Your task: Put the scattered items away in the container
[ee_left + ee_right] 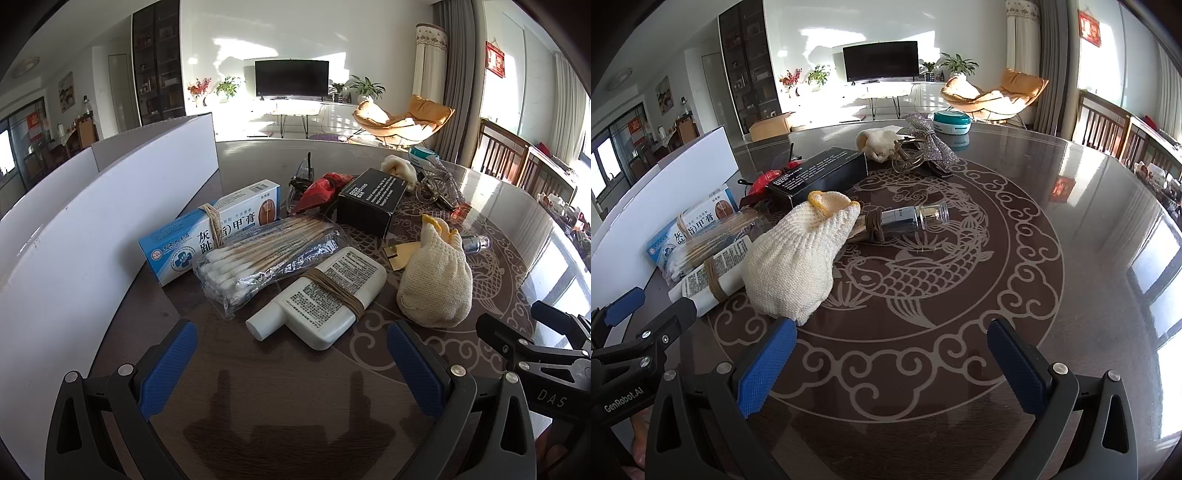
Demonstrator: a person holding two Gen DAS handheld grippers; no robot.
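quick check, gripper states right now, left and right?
Left gripper: open, holding nothing, just short of the white bottle.
Right gripper: open, holding nothing, above the table beside the glove.

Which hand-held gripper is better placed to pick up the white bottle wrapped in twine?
Left. The left hand-held gripper is open with the white bottle directly ahead; from the right hand-held gripper it lies far left, behind the knit glove.

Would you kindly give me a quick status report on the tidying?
Both tongs, left and right, open and empty. White bottle, cotton swabs, glove on the table, outside the white box. Nothing blocking.
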